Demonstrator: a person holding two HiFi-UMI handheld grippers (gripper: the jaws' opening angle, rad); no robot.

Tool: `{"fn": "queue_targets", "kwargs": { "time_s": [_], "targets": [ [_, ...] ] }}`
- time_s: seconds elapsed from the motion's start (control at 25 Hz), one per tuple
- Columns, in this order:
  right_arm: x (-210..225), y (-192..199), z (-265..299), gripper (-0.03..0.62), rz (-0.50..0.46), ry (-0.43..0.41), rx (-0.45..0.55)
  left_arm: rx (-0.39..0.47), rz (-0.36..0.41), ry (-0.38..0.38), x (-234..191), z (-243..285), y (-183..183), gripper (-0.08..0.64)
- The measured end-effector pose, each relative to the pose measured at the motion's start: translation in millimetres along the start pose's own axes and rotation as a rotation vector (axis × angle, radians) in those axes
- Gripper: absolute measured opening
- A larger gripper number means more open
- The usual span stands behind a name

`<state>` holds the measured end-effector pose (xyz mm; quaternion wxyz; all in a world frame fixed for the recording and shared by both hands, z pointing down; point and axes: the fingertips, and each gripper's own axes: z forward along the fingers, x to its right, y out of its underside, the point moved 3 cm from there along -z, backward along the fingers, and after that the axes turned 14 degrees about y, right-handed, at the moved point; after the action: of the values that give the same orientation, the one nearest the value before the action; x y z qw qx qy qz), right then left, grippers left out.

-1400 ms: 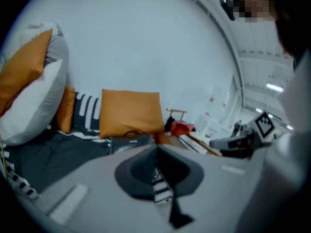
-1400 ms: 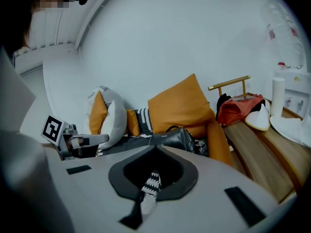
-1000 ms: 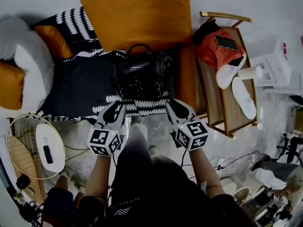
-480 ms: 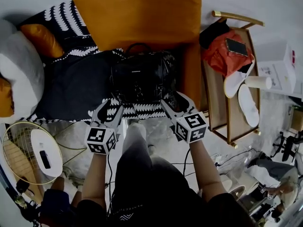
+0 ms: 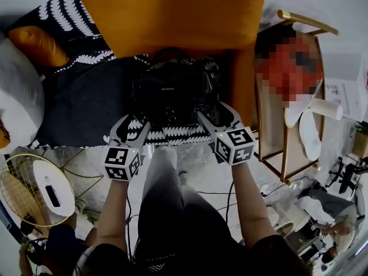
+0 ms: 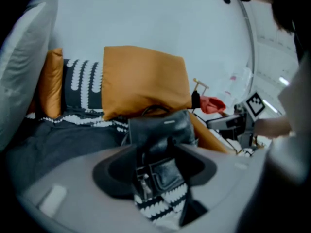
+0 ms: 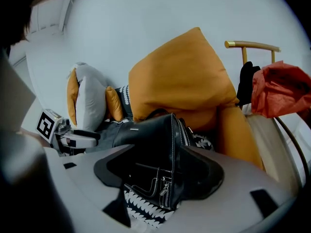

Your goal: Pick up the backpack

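A black leather backpack point(image 5: 172, 91) stands on a dark patterned blanket point(image 5: 80, 99), leaning against a big orange cushion point(image 5: 172, 16). My left gripper point(image 5: 132, 131) is at the bag's near left corner and my right gripper point(image 5: 218, 118) at its near right corner. Both sets of jaws are opening. In the left gripper view the backpack's front pocket and buckle point(image 6: 163, 171) show between the left gripper's point(image 6: 155, 169) spread jaws. In the right gripper view the bag's zipped side point(image 7: 165, 154) fills the gap of the right gripper point(image 7: 160, 174). No pad presses on the bag.
A white pillow point(image 5: 17, 105) and a small orange cushion point(image 5: 37, 45) lie at the left. At the right stands a wooden rack point(image 5: 270, 148) carrying red cloth point(image 7: 282, 91) and white slippers point(image 5: 313, 137). A round wire side table point(image 5: 23, 191) sits low left. Cables run over the floor.
Both grippers have moved forward and down to the backpack's near corners, and their jaws have spread wider. The backpack has not moved.
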<state>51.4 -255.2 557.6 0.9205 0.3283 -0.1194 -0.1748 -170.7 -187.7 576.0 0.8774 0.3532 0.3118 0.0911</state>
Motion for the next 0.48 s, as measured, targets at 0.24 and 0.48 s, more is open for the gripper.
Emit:
{"fn": "queue_targets", "kwargs": {
  "time_s": [0.24, 0.48],
  "targets": [
    [10, 4, 30, 0.282, 0.012, 0.008, -0.02, -0.01, -0.013, 0.001, -22, 17, 8, 0.264],
    [20, 9, 53, 0.332, 0.029, 0.007, -0.056, -0.005, -0.007, -0.004, -31, 30, 12, 0.296]
  ]
}}
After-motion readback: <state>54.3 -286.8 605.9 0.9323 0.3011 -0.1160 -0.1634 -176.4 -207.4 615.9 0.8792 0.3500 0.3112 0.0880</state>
